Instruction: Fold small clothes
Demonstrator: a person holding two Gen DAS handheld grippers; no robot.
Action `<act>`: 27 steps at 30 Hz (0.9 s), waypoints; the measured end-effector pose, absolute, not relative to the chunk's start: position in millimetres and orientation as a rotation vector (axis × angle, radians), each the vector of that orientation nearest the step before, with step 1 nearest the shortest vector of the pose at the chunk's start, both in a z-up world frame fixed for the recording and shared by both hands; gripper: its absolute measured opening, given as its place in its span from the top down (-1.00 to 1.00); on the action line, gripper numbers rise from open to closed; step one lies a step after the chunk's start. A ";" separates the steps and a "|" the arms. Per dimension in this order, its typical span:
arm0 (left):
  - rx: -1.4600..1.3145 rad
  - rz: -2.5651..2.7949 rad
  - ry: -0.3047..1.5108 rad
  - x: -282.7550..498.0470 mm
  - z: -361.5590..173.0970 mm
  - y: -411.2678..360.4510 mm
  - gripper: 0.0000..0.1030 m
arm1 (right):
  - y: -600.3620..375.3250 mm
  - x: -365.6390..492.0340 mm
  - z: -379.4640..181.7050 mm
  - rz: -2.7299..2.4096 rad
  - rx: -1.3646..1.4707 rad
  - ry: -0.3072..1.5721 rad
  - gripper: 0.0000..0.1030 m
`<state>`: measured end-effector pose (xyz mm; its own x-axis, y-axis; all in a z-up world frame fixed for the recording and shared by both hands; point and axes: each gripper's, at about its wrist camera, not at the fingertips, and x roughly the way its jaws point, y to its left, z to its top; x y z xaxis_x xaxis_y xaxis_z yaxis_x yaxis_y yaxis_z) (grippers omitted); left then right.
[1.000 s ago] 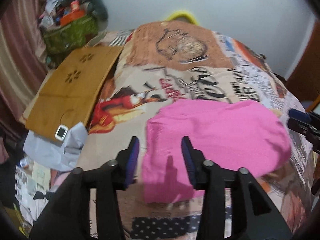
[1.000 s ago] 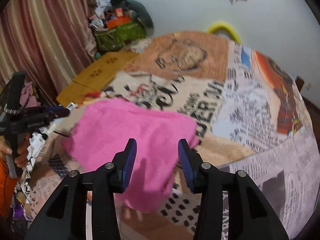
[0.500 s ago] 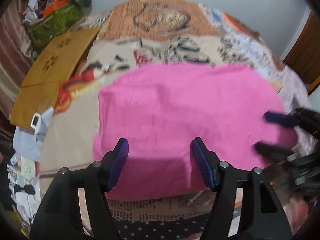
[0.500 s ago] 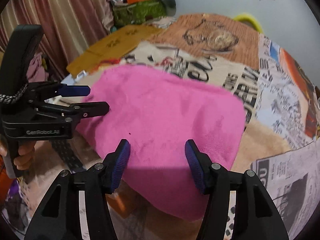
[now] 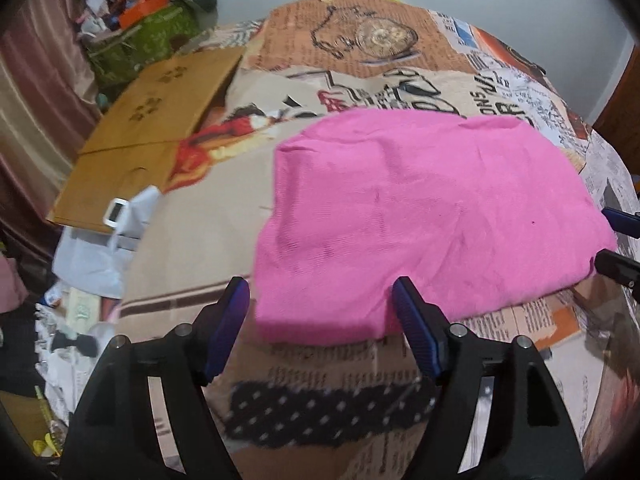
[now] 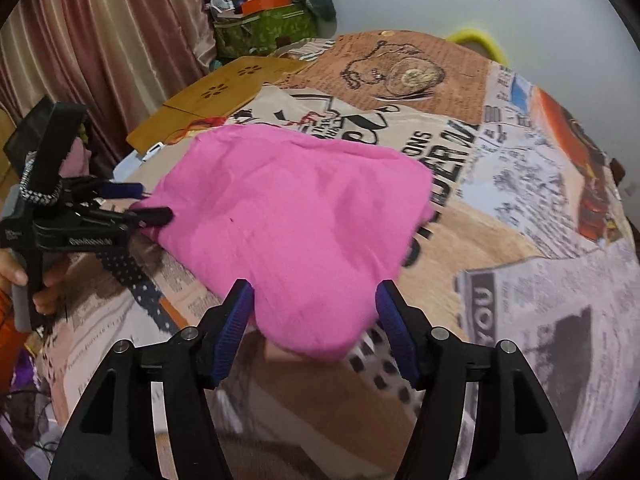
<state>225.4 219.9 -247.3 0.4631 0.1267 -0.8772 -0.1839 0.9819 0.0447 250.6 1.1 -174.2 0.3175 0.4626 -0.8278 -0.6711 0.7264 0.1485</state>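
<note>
Left gripper (image 5: 320,312) spreading wider, blue pads (image 5: 226,326) clear of any cloth, nothing clamped; near left corner of the pink garment (image 5: 420,216) lying just past the tips, its hem running between them toward 12 o'clock. Right gripper (image 6: 314,316) likewise opening and released, pads either side of the garment's near right corner at 12 o'clock, edge of the cloth blurred there, so probably just let go rather than touching. From each claw outward: pink garment spread flat on the printed bedspread (image 5: 360,56), long axis running 9 to 3 o'clock across the left view, slanting from 10 toward 4 in the right view. Each gripper nearest to its own corner, both on the near long edge, far edge well away at 12. In the right view, left gripper seen at 9 o'clock, held in a hand (image 6: 24,276), tips at the cloth's left end. Coming fold likely hinging on that near edge: re-gripping both corners and carrying them over toward 12, or working along the long axis. Beyond, a cardboard sheet (image 5: 148,140) at 10 o'clock beside the bedspread, apart from the garment.
</note>
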 end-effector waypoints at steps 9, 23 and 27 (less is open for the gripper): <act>-0.072 0.191 0.845 178.6 -151.2 207.3 -0.42 | -31.3 228.0 -110.5 0.737 -0.146 0.833 -0.17; 0.000 0.119 0.314 53.3 3.0 125.9 -0.43 | -64.0 125.6 23.7 0.785 0.003 0.323 -0.17; -0.002 0.128 0.242 26.6 14.3 111.8 -0.44 | -70.5 102.3 35.8 0.776 0.035 0.244 -0.17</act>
<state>26.6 111.8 14.3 0.9627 0.1260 -0.2396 -0.1263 0.9919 0.0138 102.3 -70.5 35.8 0.6871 0.6970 -0.2052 -0.6889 0.7147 0.1209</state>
